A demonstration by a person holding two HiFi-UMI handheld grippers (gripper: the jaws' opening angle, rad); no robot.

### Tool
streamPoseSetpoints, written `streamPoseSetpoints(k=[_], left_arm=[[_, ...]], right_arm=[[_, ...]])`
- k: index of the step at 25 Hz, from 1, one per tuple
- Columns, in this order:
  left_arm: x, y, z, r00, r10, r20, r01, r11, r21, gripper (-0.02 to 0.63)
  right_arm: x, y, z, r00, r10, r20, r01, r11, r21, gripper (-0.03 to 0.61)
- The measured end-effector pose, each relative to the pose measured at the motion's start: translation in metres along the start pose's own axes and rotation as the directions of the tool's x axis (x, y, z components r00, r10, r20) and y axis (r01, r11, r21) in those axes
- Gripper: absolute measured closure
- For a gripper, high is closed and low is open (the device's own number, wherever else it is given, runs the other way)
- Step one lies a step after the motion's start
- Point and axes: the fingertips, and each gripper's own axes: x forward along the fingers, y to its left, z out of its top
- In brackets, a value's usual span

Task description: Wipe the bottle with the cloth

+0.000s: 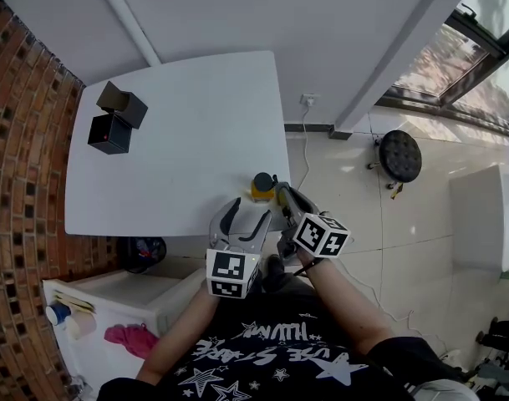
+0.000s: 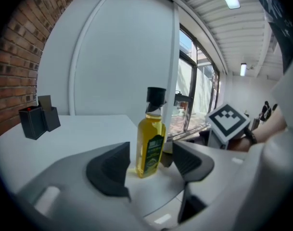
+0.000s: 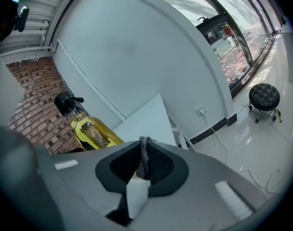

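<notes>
**Listener:** Where is the bottle, and what are your two claws doing?

**Operator:** The bottle (image 2: 151, 141) stands upright on a white table (image 1: 179, 140), close to its near right corner. My left gripper (image 2: 151, 166) has its jaws spread, with the bottle between them. Neither pad presses on it, so it stands free. My right gripper (image 3: 143, 163) is clamped on the cloth (image 3: 144, 146), just beside the bottle on its right.

**Listener:** What do these things look and feel like?

**Operator:** The bottle is tall and slim, with clear walls, yellow liquid inside, a dark label, a narrow neck and a black cap. I would expect it to be smooth and slippery. I cannot tell glass from plastic. The cloth is grey, and only a thin bunched fold of it shows between the ribbed black pads. The table is flat, matte and plain. Two black boxes (image 1: 116, 119) sit well apart at its far left.

**Listener:** What could go wrong from here?

**Operator:** If I rub before the left jaws grip, the sideways push could topple the bottle, and the table's edge is near. An off-centre closing could knock it too. The cloth is only thinly pinched, so dragging it may pull it out.
</notes>
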Motion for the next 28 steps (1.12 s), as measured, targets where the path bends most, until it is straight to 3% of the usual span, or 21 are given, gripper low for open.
streamPoseSetpoints(k=[4,6,11,20,24,28], left_arm=[[0.016,-0.006,0.001,0.998,0.059,-0.023,-0.059,0.998,0.015,0.242],[0.026,-0.006,0.000,0.993,0.109,-0.051,-0.108,0.994,0.022,0.232],[0.045,0.008,-0.005,0.965,0.224,-0.133,-0.217,0.974,0.061,0.242],[0.049,0.008,0.004,0.950,0.295,-0.105,-0.285,0.953,0.101,0.342],[0.048,0.007,0.005,0.953,0.292,-0.080,-0.282,0.953,0.114,0.351],[0.047,0.004,0.003,0.971,0.226,-0.083,-0.214,0.968,0.135,0.354]], right_arm=[[-0.015,0.000,0.016,0.999,0.011,0.039,-0.011,1.000,0.000,0.543],[-0.023,-0.001,0.021,0.999,0.012,0.049,-0.012,1.000,-0.005,0.543],[-0.038,-0.006,0.027,0.998,0.014,0.057,-0.014,1.000,-0.011,0.543],[-0.047,-0.008,0.033,0.998,0.021,0.062,-0.020,1.000,-0.018,0.543],[-0.047,-0.005,0.034,0.997,0.030,0.066,-0.029,0.999,-0.019,0.543],[-0.048,-0.004,0.032,0.997,0.039,0.061,-0.037,0.999,-0.027,0.543]])
